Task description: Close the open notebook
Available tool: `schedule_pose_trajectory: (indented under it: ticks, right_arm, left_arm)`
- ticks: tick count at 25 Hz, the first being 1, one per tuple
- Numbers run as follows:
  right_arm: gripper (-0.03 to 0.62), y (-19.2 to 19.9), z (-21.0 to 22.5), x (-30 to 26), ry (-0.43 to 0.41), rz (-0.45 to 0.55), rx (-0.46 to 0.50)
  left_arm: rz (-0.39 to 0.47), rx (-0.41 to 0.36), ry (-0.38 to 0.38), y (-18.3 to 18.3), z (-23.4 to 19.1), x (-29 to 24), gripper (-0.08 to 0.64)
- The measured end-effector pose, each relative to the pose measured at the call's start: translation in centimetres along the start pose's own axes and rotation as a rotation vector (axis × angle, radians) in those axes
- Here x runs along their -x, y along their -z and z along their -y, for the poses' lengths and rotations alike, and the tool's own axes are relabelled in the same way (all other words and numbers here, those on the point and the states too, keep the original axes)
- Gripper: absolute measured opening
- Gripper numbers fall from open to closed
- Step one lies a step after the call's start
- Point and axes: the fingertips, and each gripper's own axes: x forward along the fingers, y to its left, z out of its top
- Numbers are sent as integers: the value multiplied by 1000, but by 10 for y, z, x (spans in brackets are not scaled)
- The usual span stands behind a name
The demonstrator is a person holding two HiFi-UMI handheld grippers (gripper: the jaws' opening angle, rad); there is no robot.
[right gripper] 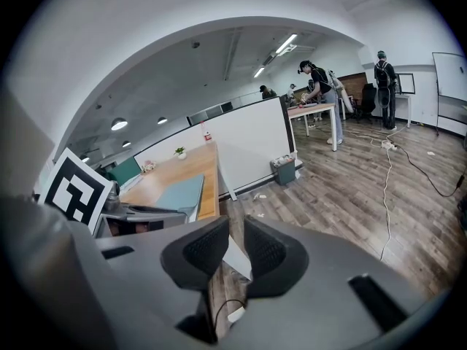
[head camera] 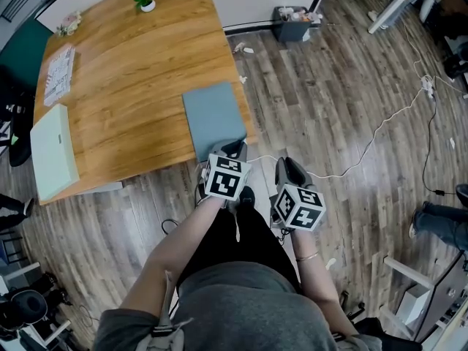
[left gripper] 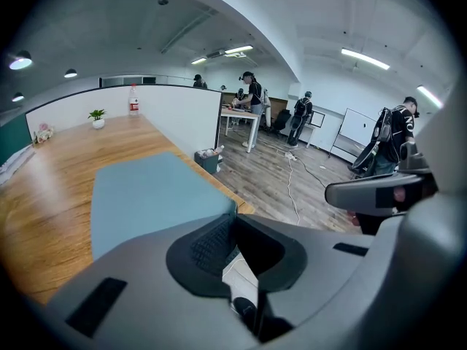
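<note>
Wooden table (head camera: 124, 79): the blue-grey notebook (head camera: 213, 117) lies flat with its cover shut at the near right corner. The left gripper (head camera: 234, 149) is at the notebook's near edge, jaws together with nothing between them. The right gripper (head camera: 289, 168) is just beside it over the wood floor (head camera: 344, 86), jaws narrowly apart and empty.

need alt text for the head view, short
Seen from above, a person's left hand-held gripper is at the near edge of a closed blue-grey notebook at the corner of a wooden table, while the right hand-held gripper hangs beside it over the floor. A small potted plant stands at the table's far edge.
</note>
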Motion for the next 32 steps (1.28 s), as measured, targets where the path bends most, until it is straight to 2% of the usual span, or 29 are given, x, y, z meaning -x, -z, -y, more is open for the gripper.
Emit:
schedule_pose_trajectory:
  ticks: [3, 8, 23, 26, 32]
  right_arm:
    - [71, -3, 1, -1, 3, 4, -2]
    - [71, -7, -1, -2, 0, 15, 0]
    - [71, -32, -8, -6, -21, 56, 27]
    - [71, -39, -12, -4, -33, 72, 30]
    - [71, -54, -24, 1, -65, 110, 43]
  left_arm:
    - [-3, -21, -4, -2, -1, 0, 35]
    - [-11, 27, 42, 2, 3, -1, 56]
    - [9, 101, 120, -1, 9, 3, 132]
    - [36, 103, 125, -7, 9, 10, 132]
    - [159, 95, 95, -33, 0, 34, 130]
